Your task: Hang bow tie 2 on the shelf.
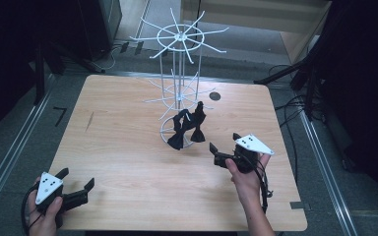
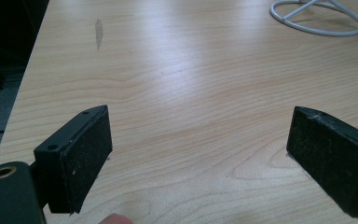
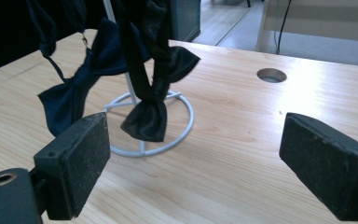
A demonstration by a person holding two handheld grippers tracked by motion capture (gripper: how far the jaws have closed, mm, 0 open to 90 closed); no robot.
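I judge the hanging done: two bow ties (image 1: 187, 127) hang on the rack (image 1: 178, 93), my left gripper (image 1: 77, 182) and right gripper (image 1: 224, 141) both wide open, empty.

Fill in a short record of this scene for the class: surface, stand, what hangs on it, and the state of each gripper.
surface: wooden table
stand: white wire rack, ring base on the table
hanging items: two dark bow ties on the rack's lower arms
left gripper: open, holding nothing
right gripper: open, holding nothing, pointing toward the bow ties
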